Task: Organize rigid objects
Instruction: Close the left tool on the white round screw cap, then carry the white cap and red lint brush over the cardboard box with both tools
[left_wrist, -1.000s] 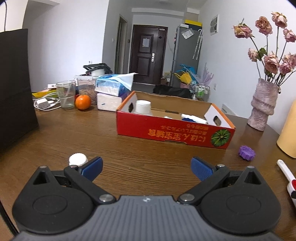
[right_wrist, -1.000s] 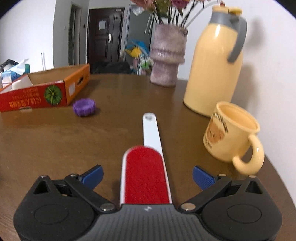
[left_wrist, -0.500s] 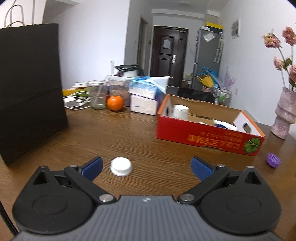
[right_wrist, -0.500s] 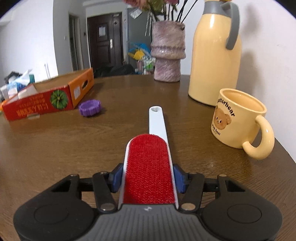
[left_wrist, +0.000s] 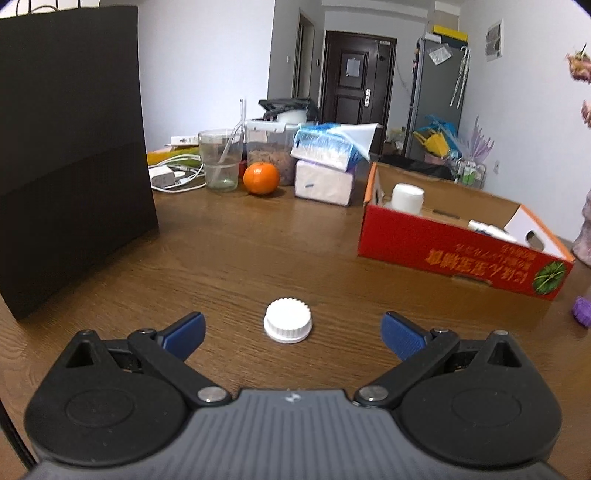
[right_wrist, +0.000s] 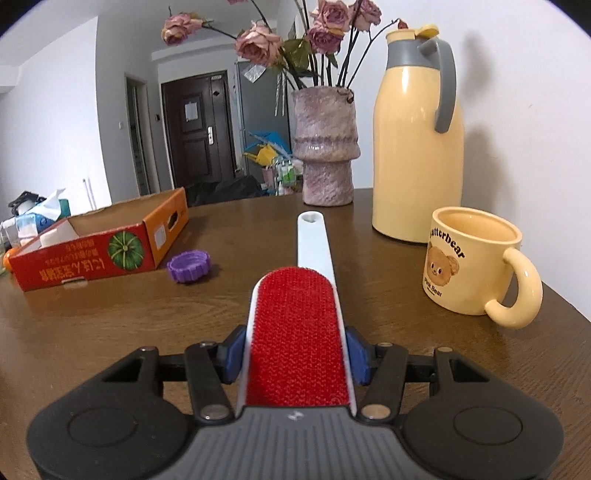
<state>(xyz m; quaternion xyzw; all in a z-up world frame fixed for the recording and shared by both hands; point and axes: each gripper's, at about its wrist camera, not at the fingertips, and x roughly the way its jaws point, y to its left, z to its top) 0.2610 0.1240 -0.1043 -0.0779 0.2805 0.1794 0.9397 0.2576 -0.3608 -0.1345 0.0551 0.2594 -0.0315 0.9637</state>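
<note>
Right gripper (right_wrist: 295, 360) clamped on lint brush (right_wrist: 297, 328) at red pad; rigid, light, long handle may lever. Left gripper (left_wrist: 291, 330) spread wide, small white cap (left_wrist: 288, 320) between fingers, ungripped.

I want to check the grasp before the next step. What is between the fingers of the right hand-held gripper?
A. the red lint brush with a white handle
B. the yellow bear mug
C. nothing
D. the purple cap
A: the right hand-held gripper has its blue pads pressed on both sides of the lint brush; the purple cap and the mug stand apart on the table.
</note>
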